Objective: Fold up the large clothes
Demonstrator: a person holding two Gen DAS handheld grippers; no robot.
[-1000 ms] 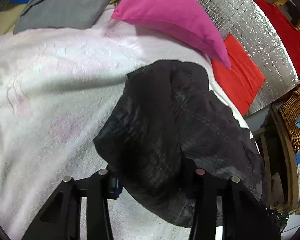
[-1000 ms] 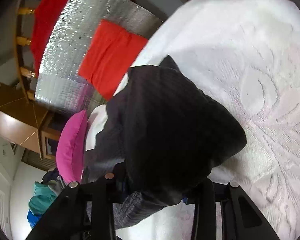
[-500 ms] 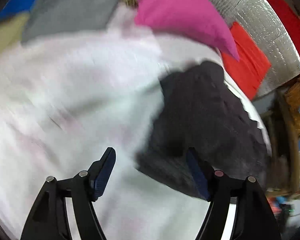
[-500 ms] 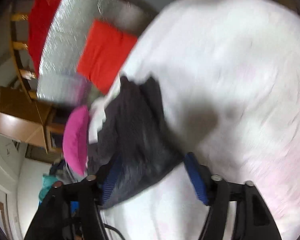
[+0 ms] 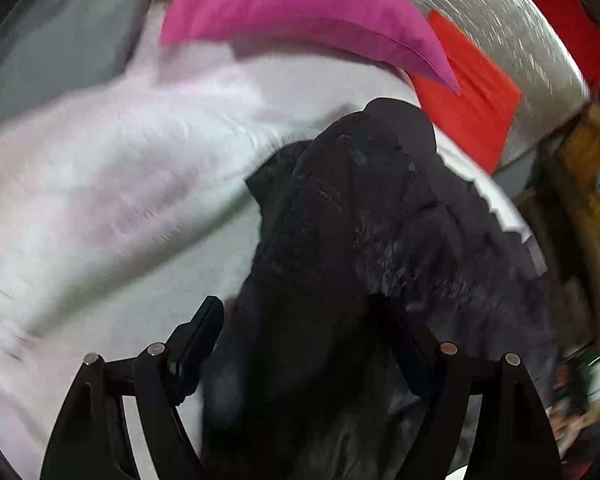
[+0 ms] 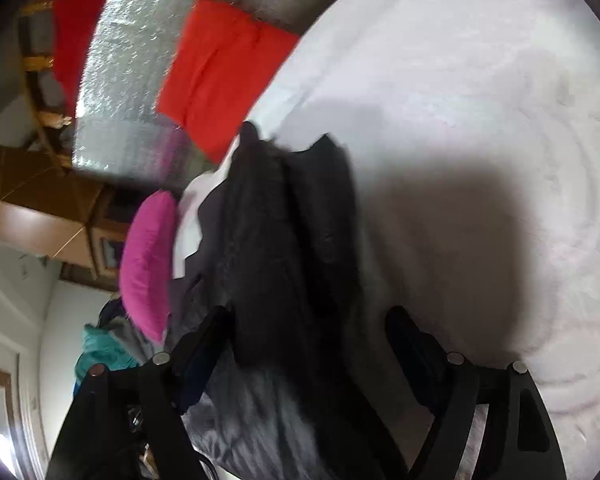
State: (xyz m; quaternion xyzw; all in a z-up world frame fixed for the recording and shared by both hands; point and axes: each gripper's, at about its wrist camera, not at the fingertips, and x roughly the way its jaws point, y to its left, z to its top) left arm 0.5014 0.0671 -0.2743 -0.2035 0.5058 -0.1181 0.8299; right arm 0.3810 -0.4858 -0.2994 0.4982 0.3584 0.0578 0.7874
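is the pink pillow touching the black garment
Apart. The left wrist view shows white bedspread and a red cloth between the pink pillow and the black garment.

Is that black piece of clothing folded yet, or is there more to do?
Partly done, it seems: the black garment lies doubled over in a bunched heap on the white bedspread. Nothing is in hand now: the left gripper and right gripper have just been opening, and the cloth lies loose between their jaws. Left to do: it still looks lumpy, so probably smoothing and further folds.
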